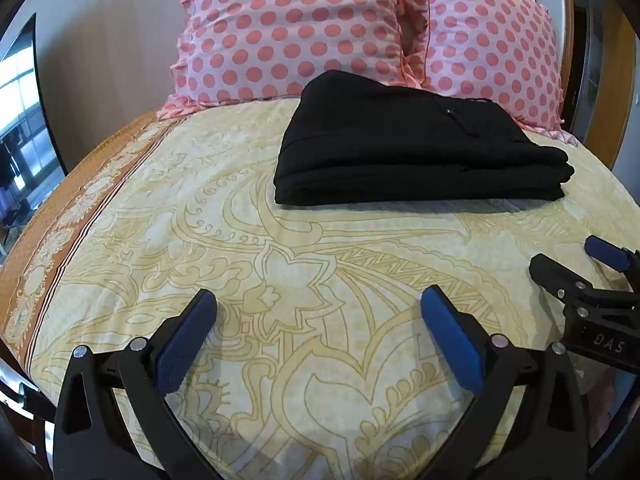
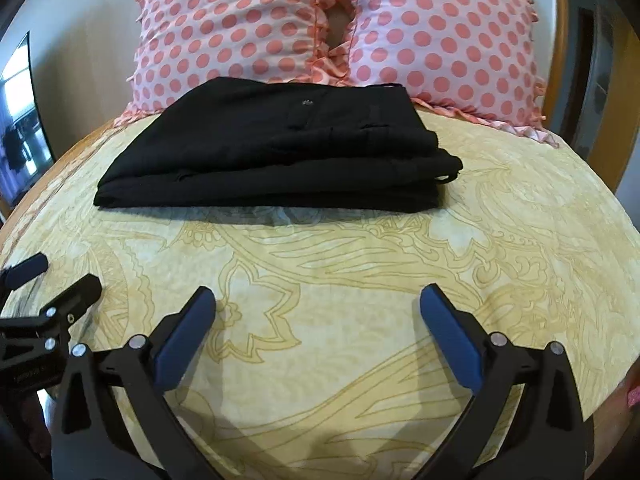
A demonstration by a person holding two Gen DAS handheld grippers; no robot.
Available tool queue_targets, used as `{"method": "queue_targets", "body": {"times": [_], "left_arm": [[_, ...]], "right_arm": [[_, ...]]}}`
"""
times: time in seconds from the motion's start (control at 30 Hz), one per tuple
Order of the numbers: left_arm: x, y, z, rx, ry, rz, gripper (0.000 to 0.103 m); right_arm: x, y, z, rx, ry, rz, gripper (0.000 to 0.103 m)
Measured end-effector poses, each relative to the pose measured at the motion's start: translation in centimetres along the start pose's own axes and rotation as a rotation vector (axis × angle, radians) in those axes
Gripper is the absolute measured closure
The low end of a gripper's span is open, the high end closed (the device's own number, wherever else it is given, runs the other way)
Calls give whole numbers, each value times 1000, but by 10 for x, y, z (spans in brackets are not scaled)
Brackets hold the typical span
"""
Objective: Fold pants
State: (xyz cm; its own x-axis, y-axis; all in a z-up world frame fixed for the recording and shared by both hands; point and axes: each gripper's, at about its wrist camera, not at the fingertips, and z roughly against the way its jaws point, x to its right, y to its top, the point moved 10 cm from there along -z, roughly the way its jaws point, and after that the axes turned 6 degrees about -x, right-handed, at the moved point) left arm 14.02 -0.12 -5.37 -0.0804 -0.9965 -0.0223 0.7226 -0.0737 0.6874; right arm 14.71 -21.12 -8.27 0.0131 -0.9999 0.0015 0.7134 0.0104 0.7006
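Note:
The black pants point(image 1: 416, 148) lie folded in a compact stack on the yellow patterned bedsheet point(image 1: 280, 260), just in front of the pillows. They also show in the right wrist view point(image 2: 276, 152), with a small button on top. My left gripper point(image 1: 318, 304) is open and empty, hovering over the sheet well short of the pants. My right gripper point(image 2: 318, 302) is open and empty too, also short of the pants. The right gripper shows at the right edge of the left wrist view point(image 1: 576, 264), and the left gripper shows at the left edge of the right wrist view point(image 2: 60, 276).
Two pink polka-dot pillows point(image 1: 288, 28) point(image 2: 440, 40) lean against the headboard behind the pants. The sheet has an orange border point(image 1: 80, 200) along the bed's left edge. A dark screen or mirror point(image 1: 20, 120) stands at far left. A wooden frame point(image 2: 560, 40) rises at the right.

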Motion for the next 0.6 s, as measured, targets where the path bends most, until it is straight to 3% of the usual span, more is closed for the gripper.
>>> {"method": "queue_targets", "body": {"times": [0.6], "left_arm": [[-2, 0, 0, 14, -2, -3, 1]], "right_arm": [[3, 0, 2, 17, -6, -8, 2]]}}
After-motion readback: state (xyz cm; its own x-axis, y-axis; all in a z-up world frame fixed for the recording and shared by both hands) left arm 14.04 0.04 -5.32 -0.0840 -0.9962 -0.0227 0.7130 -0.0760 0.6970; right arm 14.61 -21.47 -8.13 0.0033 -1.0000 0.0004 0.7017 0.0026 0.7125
